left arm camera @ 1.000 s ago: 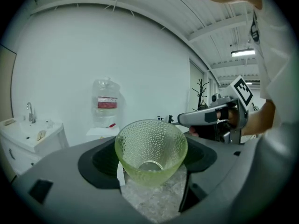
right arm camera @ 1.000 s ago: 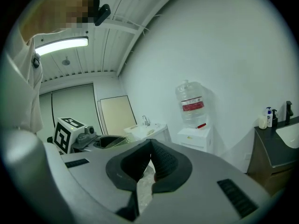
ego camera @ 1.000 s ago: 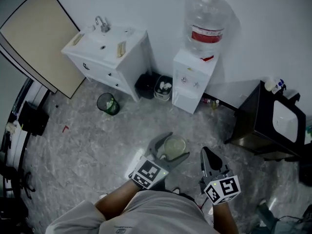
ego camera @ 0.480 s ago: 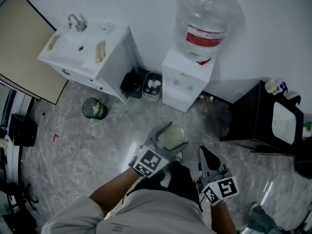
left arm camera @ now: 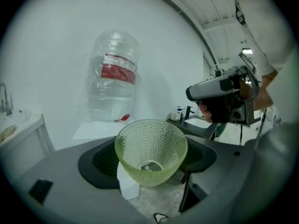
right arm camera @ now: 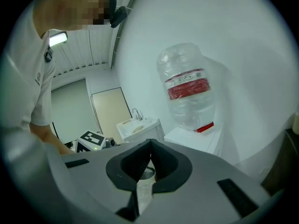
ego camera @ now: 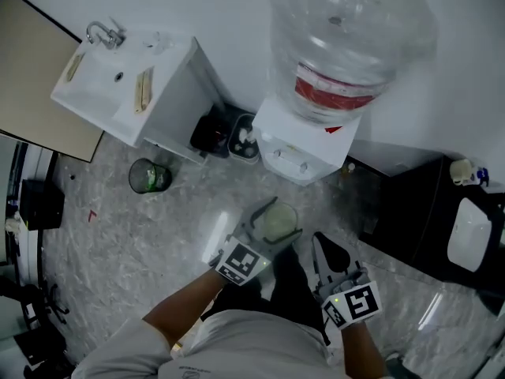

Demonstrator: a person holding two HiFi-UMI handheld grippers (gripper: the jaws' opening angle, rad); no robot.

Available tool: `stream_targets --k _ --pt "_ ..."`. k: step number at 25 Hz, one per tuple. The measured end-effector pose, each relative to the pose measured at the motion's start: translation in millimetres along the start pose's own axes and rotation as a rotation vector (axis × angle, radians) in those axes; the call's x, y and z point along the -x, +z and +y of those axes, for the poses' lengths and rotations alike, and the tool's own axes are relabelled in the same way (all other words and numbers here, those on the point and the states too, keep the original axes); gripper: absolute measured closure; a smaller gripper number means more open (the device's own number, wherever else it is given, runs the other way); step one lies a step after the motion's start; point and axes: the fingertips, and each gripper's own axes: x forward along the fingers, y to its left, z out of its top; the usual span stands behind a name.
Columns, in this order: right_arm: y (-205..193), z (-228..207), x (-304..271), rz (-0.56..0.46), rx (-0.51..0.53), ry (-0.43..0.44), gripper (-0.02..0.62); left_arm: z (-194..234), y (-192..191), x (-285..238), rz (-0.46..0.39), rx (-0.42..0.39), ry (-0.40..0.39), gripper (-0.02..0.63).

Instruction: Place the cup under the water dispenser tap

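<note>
While the left gripper point(ego camera: 274, 226) pinches a pale green dimpled glass cup point(left arm camera: 151, 149) between its 2 jaws, in front of the water dispenser point(ego camera: 293, 147) and apart from it, the right gripper point(ego camera: 322, 248) hangs right of the cup, jaws pressed together, empty.

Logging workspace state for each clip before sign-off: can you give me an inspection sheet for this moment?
Surface: grey marbled floor.
Job's things: green glass cup held short of the water dispenser, not yet under its tap.
Clutter: green bin; dark bins beside the dispenser.
Grippers: left gripper shut on the cup; right gripper shut, empty.
Cables: nothing seen.
Surroundings: white sink cabinet at left, black counter with basin at right.
</note>
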Motion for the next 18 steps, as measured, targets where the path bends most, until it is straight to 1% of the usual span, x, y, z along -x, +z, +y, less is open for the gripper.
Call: stream_targets --k 4,7,12,18 --pt "3.4 -30.5 -30.2 0.021 -0.002 0.038 0.580 26.3 -14.3 -34.7 0.030 -0.011 0.012 0.212" --pt "-7.0 -48.1 -50.1 0.033 -0.008 0.044 0.580 40.9 -44.8 -61.9 0.059 -0.032 -0.001 0.213" --pt "-44.6 -61.1 -76.9 0.053 -0.026 0.036 0.580 54.9 -128.6 -95.1 0.119 -0.032 -0.046 0.213" --pt "-103.4 -79.6 -110.3 0.064 -0.055 0.016 0.580 76.7 -238.9 -146.5 0.175 -0.041 -0.057 0.213"
